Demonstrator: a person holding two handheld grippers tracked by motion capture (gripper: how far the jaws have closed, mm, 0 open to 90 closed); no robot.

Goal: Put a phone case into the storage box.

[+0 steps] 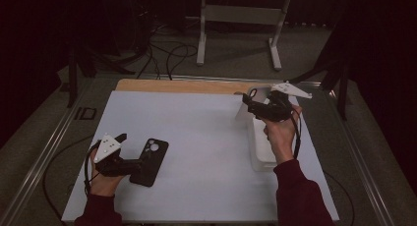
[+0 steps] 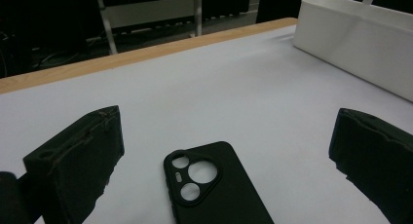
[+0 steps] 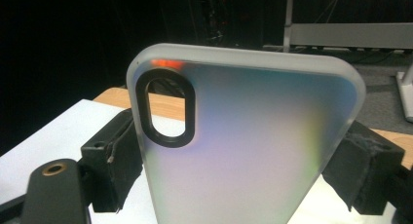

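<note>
Right gripper [image 1: 253, 106] holds a frosted phone case [image 3: 243, 136] aloft; left gripper [image 1: 129, 152] stands open over a black phone case [image 1: 150, 161].

At the far right of the table [image 1: 206, 137], the right gripper's jaws are closed against both edges of the translucent case, which stands upright above the white bin [image 1: 263, 147], its oval camera cutout uppermost. At the near left, the left gripper's jaws are spread wide and grip nothing; the black case lies flat on the table between them, camera holes showing.
</note>
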